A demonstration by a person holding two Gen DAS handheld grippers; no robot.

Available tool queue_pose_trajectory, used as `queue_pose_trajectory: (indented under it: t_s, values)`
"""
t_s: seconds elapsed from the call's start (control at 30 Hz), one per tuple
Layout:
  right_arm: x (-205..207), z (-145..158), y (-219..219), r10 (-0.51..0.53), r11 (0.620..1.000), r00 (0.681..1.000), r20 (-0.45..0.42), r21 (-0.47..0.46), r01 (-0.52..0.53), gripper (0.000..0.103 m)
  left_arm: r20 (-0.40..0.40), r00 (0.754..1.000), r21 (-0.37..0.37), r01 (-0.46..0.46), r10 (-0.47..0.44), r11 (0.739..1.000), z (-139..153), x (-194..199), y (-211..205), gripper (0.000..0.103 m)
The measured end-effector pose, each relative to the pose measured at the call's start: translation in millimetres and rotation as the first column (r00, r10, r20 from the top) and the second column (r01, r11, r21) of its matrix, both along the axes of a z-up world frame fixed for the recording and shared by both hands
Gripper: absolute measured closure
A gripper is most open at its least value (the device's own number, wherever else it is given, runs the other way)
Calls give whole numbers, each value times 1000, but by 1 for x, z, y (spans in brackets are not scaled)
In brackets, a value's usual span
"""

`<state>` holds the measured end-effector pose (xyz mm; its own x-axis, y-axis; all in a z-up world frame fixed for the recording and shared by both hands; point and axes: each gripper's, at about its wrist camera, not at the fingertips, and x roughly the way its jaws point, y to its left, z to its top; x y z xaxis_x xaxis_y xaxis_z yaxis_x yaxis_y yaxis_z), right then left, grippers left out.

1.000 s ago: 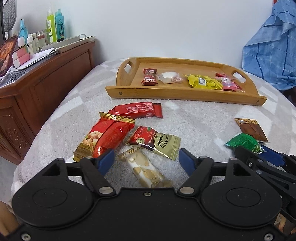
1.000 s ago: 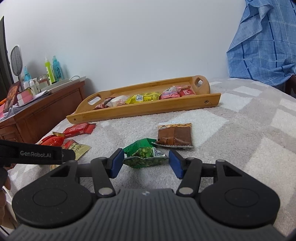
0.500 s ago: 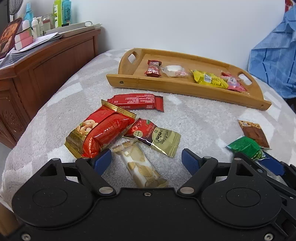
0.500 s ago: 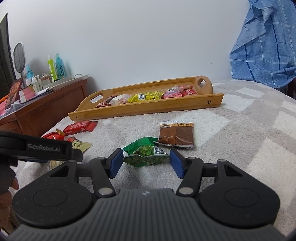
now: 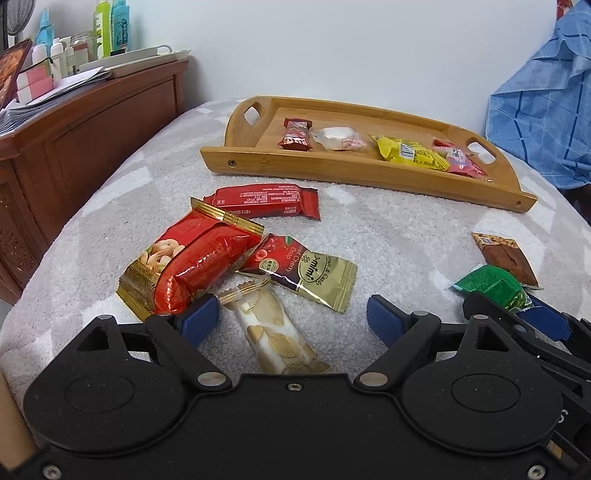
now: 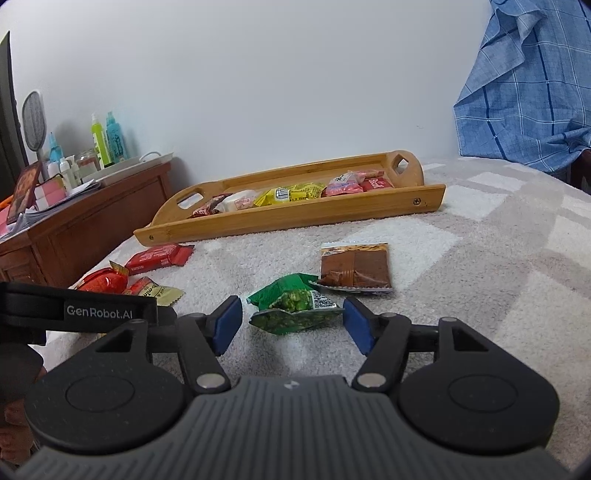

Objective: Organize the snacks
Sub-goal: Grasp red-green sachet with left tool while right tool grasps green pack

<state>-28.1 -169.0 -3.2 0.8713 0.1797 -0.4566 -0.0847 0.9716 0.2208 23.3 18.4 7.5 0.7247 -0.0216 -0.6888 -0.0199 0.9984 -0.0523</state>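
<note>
Grey-and-white checked fleece blanket [image 5: 388, 236] covers the work surface, white wall behind. Wooden cabinet [image 5: 85, 125] on the left edge, topped with bottles [image 5: 110, 26], papers and a white tray. Blue plaid cloth [image 6: 524, 85] hangs at right. Only the right wrist view shows a racket-shaped swatter [image 6: 35, 122] on the cabinet.

Wooden tray [image 5: 354, 173] sits at the far side of the blanket. Inside, left to right in the left wrist view: dark red bar [image 5: 294, 134], white snack [image 5: 337, 138], yellow packs [image 5: 406, 152], pink pack [image 5: 460, 162].

Loose on the blanket: red bar [image 5: 264, 200] nearest the tray, red nut bag [image 5: 188, 264], cherry-drop pack [image 5: 301, 271] partly under that bag, white-gold bar [image 5: 275, 330], brown pack [image 5: 504, 258], green pea pack [image 6: 295, 310].

Left gripper [image 5: 291, 319] has its jaws opening, wide apart; white-gold bar lies between them, pads not on it, left pad just beside the nut bag. Right gripper [image 6: 291, 323] jaws also opening; pea pack sits between the blue pads, gaps both sides, resting on the blanket.

Left view shows the white-gold bar, which the right view does not. Right view shows the left gripper's side with "GenRobot.AI" lettering [image 6: 99, 314].
</note>
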Motion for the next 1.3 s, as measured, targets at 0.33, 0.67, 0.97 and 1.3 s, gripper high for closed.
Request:
queue_pose_trajectory:
  t_s: [0.33, 0.67, 0.97, 1.3]
  values:
    - [3, 3, 2, 13, 1000, 1000, -5, -21, -13, 32, 34, 999, 13, 17, -17, 1000, -2, -1, -2, 22]
    - [-4, -3, 12, 17, 996, 999, 39, -86, -13, 49, 79, 994, 35, 74, -77, 997, 3, -9, -11, 70]
    - [-2, 3, 9, -2, 998, 1000, 21, -55, 3, 50, 110, 993, 70, 36, -43, 997, 10, -15, -4, 47]
    - [5, 13, 11, -37, 998, 996, -78, -49, 33, 43, 56, 998, 30, 24, -26, 999, 5, 18, 4, 27]
